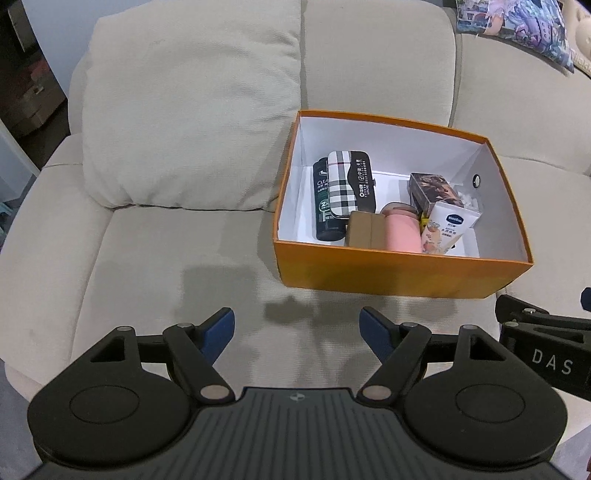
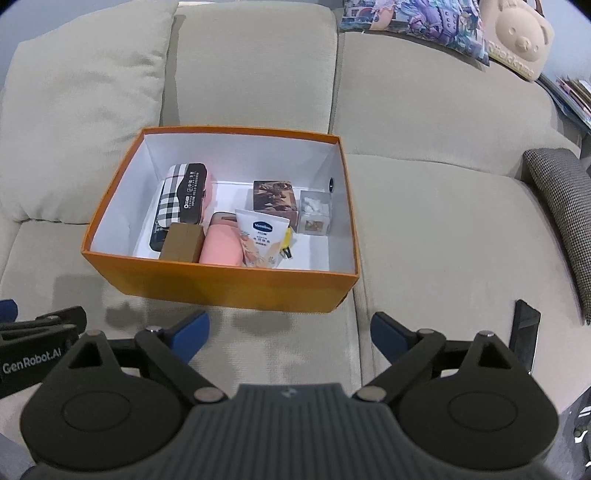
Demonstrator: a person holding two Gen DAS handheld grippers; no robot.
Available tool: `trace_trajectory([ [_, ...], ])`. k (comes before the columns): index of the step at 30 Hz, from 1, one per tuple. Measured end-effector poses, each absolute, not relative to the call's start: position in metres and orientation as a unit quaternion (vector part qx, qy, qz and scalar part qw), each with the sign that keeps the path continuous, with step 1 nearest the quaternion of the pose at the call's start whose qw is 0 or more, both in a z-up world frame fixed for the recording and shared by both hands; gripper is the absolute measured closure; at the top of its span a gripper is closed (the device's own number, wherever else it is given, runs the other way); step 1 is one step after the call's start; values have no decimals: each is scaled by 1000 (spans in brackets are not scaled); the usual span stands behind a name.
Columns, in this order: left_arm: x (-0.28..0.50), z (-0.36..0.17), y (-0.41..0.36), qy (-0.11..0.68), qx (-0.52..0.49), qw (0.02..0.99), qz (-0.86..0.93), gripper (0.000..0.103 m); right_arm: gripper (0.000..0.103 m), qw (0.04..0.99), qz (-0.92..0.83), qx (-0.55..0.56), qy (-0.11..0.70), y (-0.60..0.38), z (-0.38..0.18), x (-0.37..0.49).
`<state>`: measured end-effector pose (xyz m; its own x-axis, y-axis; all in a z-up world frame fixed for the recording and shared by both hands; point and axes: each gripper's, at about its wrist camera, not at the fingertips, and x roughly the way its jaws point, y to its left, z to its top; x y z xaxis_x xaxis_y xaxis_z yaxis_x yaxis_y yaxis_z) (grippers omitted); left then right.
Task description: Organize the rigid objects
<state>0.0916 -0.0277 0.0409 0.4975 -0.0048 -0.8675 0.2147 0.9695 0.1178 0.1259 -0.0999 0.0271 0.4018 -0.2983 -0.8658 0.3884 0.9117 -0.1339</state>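
Note:
An orange box (image 1: 388, 275) (image 2: 221, 286) with a white inside stands on the beige sofa seat. In it lie a plaid case (image 1: 345, 182) (image 2: 183, 195), a dark bottle (image 1: 323, 206), a small brown box (image 1: 364, 230) (image 2: 181, 243), a pink cylinder (image 1: 402, 234) (image 2: 219, 247), a Vaseline tube (image 1: 448, 229) (image 2: 260, 236), a brown printed box (image 1: 434, 188) (image 2: 275, 199) and a clear box (image 2: 314, 216). My left gripper (image 1: 297, 328) hovers open and empty over the seat, in front and left of the box. My right gripper (image 2: 288, 325) is open and empty just before the box's near wall.
A beige pillow (image 1: 192, 110) leans on the backrest left of the box. A black phone (image 2: 524, 332) lies on the seat at the right, near a grey tweed cushion (image 2: 561, 206). A printed pillow (image 2: 413, 22) and a bear-shaped bag (image 2: 517, 37) sit at the back right.

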Motion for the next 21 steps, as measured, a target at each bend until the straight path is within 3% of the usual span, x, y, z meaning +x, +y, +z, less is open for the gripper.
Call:
trace_trajectory([
  [21, 92, 40, -29, 501, 99, 858, -58, 11, 8, 829, -193, 52, 521, -98, 18, 129],
])
